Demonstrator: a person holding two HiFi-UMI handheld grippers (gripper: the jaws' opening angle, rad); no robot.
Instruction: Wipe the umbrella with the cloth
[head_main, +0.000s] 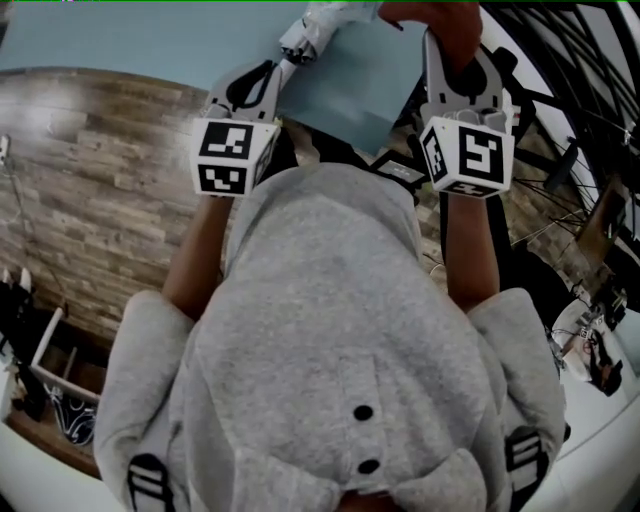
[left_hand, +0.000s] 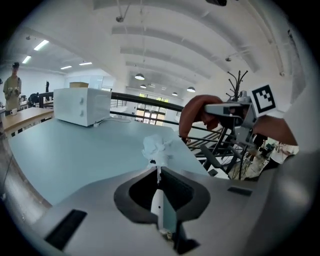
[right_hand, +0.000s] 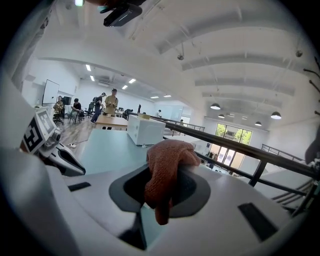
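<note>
head view: from above, a person's grey fleece hoodie (head_main: 330, 330) with two dark snaps fills the middle. Both arms reach forward over a smooth pale blue table (head_main: 120, 40), with wood-plank floor (head_main: 100, 200) beside it. the left gripper (head_main: 285, 60) has a bunched white end of the umbrella (head_main: 312, 32) sticking out past its tips. the right gripper (head_main: 445, 45) carries the rust-brown cloth (head_main: 445, 18) at its tips. this is the only view with both tools side by side. the cloth and the umbrella sit apart, with bare table between them.

left gripper view: here the jaws are seen pressed together on a thin white strip of the umbrella, whose crumpled, papery-looking white bunch stands up just beyond the tips. the cloth hangs off to the right and clear of the umbrella. this view alone shows a boxy white microwave (left_hand: 82, 106) further back on the table, a bare branching coat stand (left_hand: 235, 82) and a dark railing (left_hand: 150, 100).

right gripper view: the jaws are clamped on the cloth, a coarse, knitted-looking fabric that humps over the tips and droops in a soft tongue down into the gap. the umbrella cannot be made out here; only the left gripper's marker cube (right_hand: 37, 132) shows at the left edge. far back, people (right_hand: 110, 102) stand around desks under strip lights.
</note>
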